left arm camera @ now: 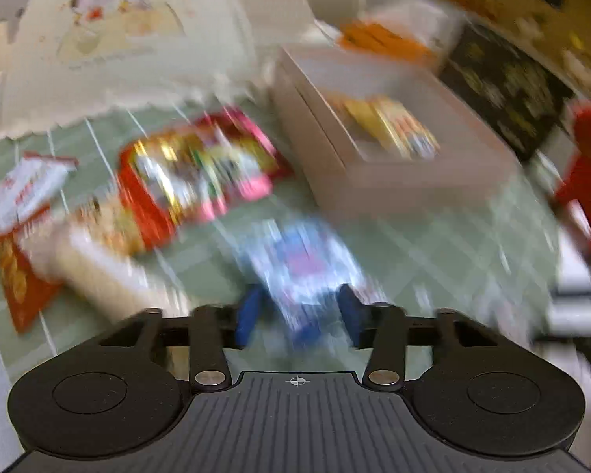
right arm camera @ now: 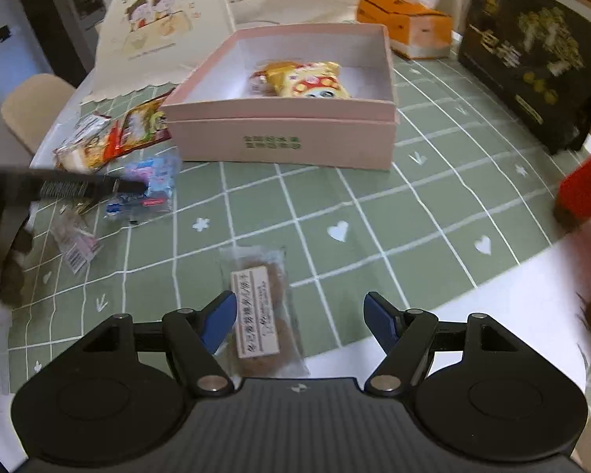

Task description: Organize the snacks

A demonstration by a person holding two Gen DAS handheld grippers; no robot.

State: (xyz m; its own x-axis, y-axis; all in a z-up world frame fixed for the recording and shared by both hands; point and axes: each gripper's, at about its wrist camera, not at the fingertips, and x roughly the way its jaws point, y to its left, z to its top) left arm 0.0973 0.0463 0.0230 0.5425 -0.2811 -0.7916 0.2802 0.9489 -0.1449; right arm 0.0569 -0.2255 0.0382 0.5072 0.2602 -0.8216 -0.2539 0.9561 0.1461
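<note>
One brown snack packet (right arm camera: 261,311), one pink box (right arm camera: 291,142)

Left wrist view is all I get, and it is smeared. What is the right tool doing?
Observer: The right tool hangs open above the near side of the green checked cloth, gripping nothing.
Operator: Is any snack under it?
Observer: Yes, a clear packet of brown cookies lies flat there, with the tool's left finger at the packet's edge.
Operator: Any loose snack that I am missing on my side?
Observer: A small clear packet with a barcode lies on the cloth, nearer the table's edge than the blue packet.
</note>
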